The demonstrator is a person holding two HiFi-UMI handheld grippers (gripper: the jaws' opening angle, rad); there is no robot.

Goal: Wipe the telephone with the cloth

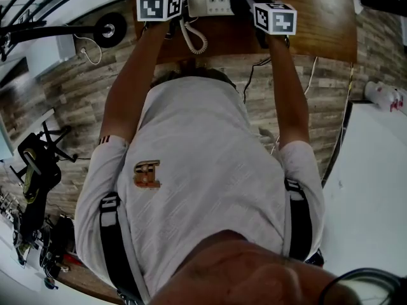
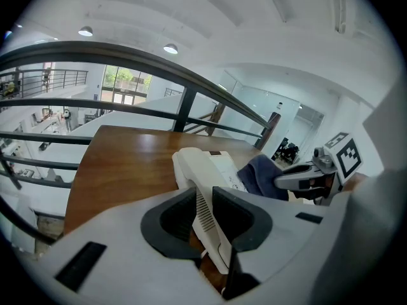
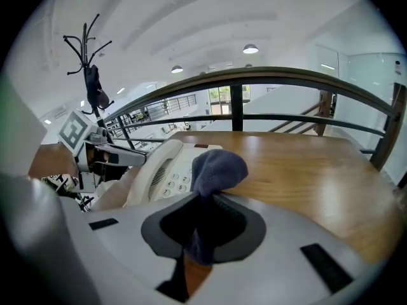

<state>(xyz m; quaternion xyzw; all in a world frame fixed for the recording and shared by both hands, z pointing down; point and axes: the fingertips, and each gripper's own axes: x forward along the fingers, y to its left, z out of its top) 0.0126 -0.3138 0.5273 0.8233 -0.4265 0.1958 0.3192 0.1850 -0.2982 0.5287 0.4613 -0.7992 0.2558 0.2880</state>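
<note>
While the person stands bent over the wooden surface (image 2: 124, 164), both arms reach forward to the white telephone (image 2: 206, 164), which lies on this surface near its front edge, between the two tools. The left hand-held gripper (image 2: 203, 199) is clenched on the near end of the telephone, on the side where the handset lies; its two dark jaws press on the white plastic with the small slots, and no gap shows beside it. The right hand-held gripper (image 3: 202, 202) is grasping the dark blue cloth (image 3: 215, 166). One part of the cloth is pinched between the jaws and hangs down under them, and the other part stands up above the jaws as a round bunch. In the right gripper view this bunch lies just beside the number keys, at the right side of the telephone, but I cannot tell if it really touches the keys. From the left gripper view the cloth appears behind the telephone, against its far side. In the head view a white coiled cord (image 1: 194, 38) hangs from the telephone over the front edge of the surface. A dark metal railing (image 3: 236, 100) runs behind the surface, and a black coat stand (image 3: 89, 62) is far at the left in the right gripper view.
</note>
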